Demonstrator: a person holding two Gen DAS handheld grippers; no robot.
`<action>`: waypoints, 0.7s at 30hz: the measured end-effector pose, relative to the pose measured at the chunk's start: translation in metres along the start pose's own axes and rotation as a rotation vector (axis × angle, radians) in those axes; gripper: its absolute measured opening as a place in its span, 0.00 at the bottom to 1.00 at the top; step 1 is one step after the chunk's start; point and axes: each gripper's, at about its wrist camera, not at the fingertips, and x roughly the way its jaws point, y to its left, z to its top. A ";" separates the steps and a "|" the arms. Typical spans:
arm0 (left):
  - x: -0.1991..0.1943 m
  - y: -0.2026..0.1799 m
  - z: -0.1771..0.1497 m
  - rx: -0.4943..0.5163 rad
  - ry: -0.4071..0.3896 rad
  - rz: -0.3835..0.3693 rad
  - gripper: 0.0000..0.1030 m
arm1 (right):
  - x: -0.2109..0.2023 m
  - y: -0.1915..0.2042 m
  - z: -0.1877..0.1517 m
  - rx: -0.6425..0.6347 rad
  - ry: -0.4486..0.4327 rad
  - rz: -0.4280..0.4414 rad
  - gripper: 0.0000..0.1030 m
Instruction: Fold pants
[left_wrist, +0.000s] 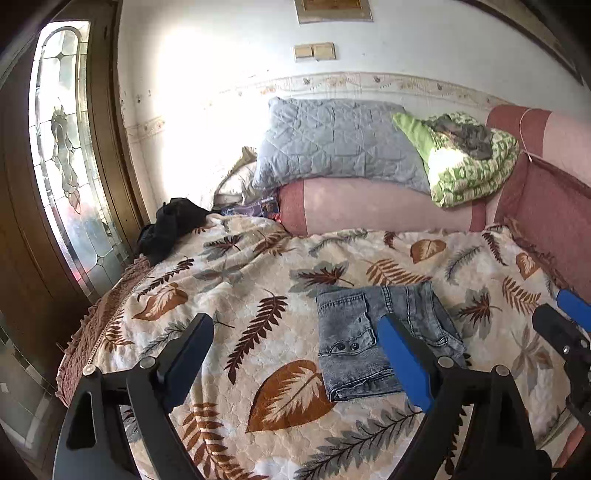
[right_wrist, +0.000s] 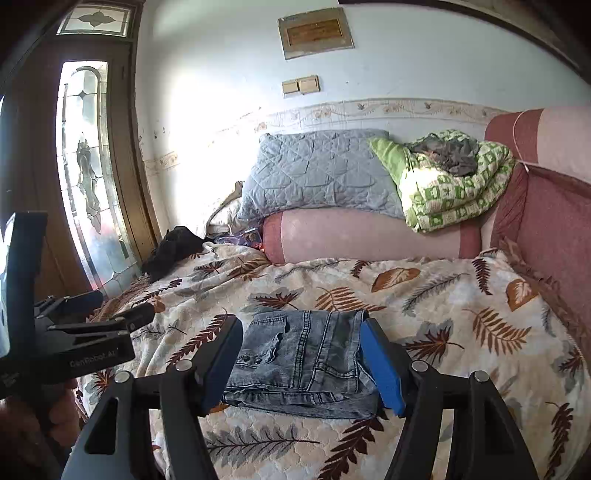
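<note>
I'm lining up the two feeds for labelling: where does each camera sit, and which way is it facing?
Left wrist: on the left gripper, above the leaf-print blanket, facing the wall; its open fingers frame blanket, folded jeans under the right finger, the right gripper at the right edge.
Right wrist: on the right gripper, low and facing the wall; open fingers straddle the folded jeans, left gripper at left.
Shared: jeans, blanket, grey pillow, glass door.

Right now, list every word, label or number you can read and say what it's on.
"GenRobot.AI": on the side of the left gripper, seen from the right wrist view; small and blurred, so uncertain.
Wall plaque: lettering too blurred to read.
Jeans: no readable label.
</note>
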 end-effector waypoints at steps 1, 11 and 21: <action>-0.010 0.001 0.002 -0.003 -0.016 0.003 0.89 | -0.010 0.002 0.000 -0.002 -0.010 0.002 0.68; -0.055 0.003 0.012 0.001 -0.084 0.064 0.89 | -0.061 0.017 0.004 -0.015 -0.099 0.017 0.68; -0.056 0.008 0.014 -0.021 -0.102 0.076 0.89 | -0.050 0.021 0.000 -0.031 -0.081 0.020 0.69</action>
